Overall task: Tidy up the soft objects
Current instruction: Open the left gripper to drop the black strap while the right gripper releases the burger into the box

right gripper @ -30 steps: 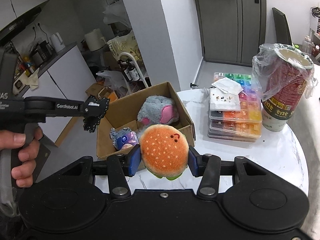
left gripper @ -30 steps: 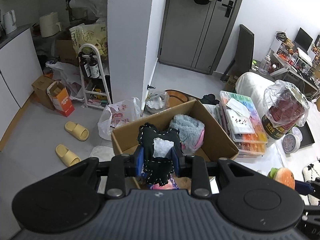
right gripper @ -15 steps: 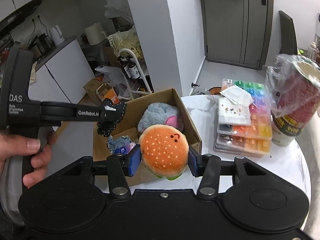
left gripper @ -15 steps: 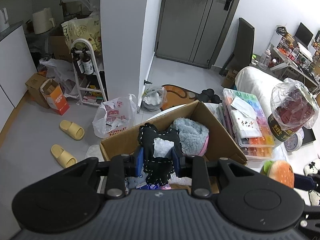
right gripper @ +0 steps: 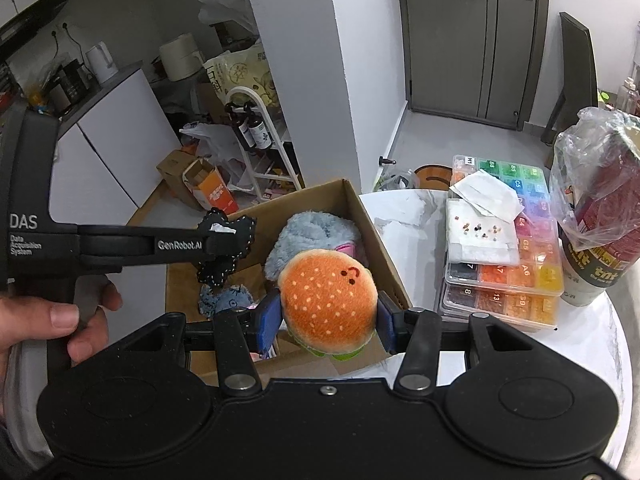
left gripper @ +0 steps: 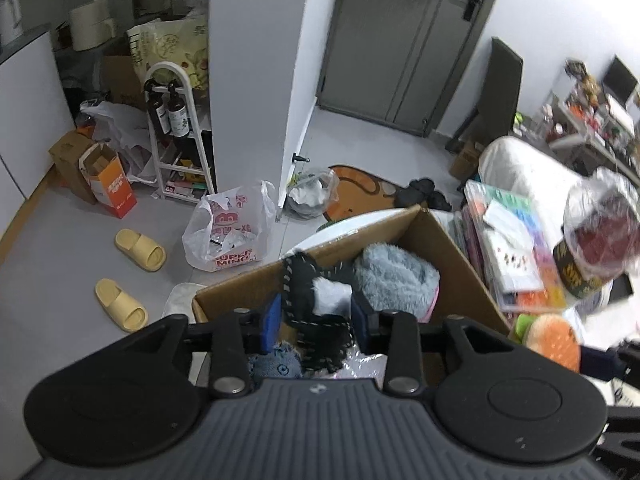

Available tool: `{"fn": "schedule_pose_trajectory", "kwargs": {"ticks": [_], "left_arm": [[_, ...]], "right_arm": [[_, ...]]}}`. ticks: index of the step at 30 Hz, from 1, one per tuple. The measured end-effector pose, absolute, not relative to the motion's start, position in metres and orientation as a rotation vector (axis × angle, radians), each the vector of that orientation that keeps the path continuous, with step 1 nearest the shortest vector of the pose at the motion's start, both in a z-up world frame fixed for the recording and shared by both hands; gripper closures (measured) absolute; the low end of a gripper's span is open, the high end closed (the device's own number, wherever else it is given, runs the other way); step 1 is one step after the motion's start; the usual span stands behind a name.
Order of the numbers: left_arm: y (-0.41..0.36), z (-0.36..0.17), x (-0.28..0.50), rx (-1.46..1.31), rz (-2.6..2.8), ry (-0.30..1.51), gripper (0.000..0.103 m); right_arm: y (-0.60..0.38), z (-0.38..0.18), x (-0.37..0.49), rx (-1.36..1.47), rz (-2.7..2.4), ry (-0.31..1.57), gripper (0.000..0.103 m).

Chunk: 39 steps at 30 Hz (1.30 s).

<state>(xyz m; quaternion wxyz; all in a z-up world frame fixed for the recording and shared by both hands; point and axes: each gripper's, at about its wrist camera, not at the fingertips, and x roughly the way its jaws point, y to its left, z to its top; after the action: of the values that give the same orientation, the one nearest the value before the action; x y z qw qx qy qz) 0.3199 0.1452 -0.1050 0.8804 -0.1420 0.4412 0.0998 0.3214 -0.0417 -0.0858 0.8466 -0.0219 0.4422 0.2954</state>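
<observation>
— What do your two claws hold?

— My left claw (left gripper: 315, 314) is pinching a black cloth toy (left gripper: 308, 300) with white stitches along its edge. There is a pale patch on its front, between my blue pads (left gripper: 269, 320). My right claw (right gripper: 326, 318) is closed on a burger toy (right gripper: 327, 300), orange with small light dots and a little dark face on the top.

— Where are they against the box?

— The black toy hangs over the cardboard box (left gripper: 460, 248), which opens just ahead of my left claw. Inside it, ahead and to the right of the left claw, lies a fluffy grey toy (left gripper: 394, 280) with some pink. A small blue toy (right gripper: 224, 300) lies under the black one. The burger is above the near right corner of the box.

— Can you read any writing?

— Yes. On the side of the left claw, seen from the right camera, I read "DAS", "Data Acquisition System" and "GenRobot.AI". To the right of my right claw there is a stack of bead cases (right gripper: 508, 280) with letter and number labels, such as "B5", "C5" and "A6". Beside them, a big cup (right gripper: 596, 268) in a plastic bag shows "tnt". On the floor, left of my left claw, a white bag (left gripper: 230, 236) has red print; I can read only "SUPER".
</observation>
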Motion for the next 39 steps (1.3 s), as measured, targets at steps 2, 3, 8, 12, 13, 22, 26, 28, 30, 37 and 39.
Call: {"fn": "schedule_pose_trajectory", "kwargs": {"ticks": [2, 3, 8, 12, 13, 22, 26, 28, 30, 37, 39], "left_arm": [[0.147, -0.103, 0.318, -0.313, 0.203, 0.907, 0.052], [0.148, -0.102, 0.316, -0.311, 0.206, 0.901, 0.049], [0.151, -0.096, 0.308, -0.318, 0.235, 0.888, 0.045], [0.153, -0.094, 0.299, -0.308, 0.246, 0.898, 0.045], [0.153, -0.093, 0.295, -0.311, 0.246, 0.899, 0.045], [0.154, -0.090, 0.272, -0.306, 0.287, 0.909, 0.044], [0.153, -0.088, 0.264, -0.309, 0.286, 0.902, 0.036], [0.151, -0.087, 0.261, -0.299, 0.294, 0.905, 0.034], [0.149, -0.086, 0.259, -0.285, 0.298, 0.910, 0.031], [0.136, -0.080, 0.250, -0.264, 0.289, 0.927, 0.018], [0.131, -0.077, 0.247, -0.255, 0.298, 0.935, 0.016]], "right_arm": [[-0.041, -0.087, 0.322, -0.045, 0.624, 0.934, 0.055], [-0.040, -0.087, 0.323, -0.044, 0.624, 0.935, 0.055], [-0.037, -0.090, 0.329, -0.037, 0.621, 0.939, 0.055], [-0.035, -0.089, 0.336, -0.025, 0.615, 0.931, 0.055], [-0.035, -0.089, 0.337, -0.019, 0.616, 0.926, 0.054], [-0.038, -0.088, 0.344, 0.047, 0.619, 0.892, 0.031], [-0.043, -0.088, 0.339, 0.030, 0.617, 0.906, 0.030], [-0.046, -0.088, 0.335, 0.012, 0.617, 0.916, 0.029], [-0.050, -0.089, 0.331, 0.001, 0.614, 0.923, 0.028], [-0.070, -0.089, 0.319, -0.012, 0.606, 0.943, 0.024], [-0.077, -0.087, 0.315, -0.009, 0.610, 0.946, 0.022]]}}
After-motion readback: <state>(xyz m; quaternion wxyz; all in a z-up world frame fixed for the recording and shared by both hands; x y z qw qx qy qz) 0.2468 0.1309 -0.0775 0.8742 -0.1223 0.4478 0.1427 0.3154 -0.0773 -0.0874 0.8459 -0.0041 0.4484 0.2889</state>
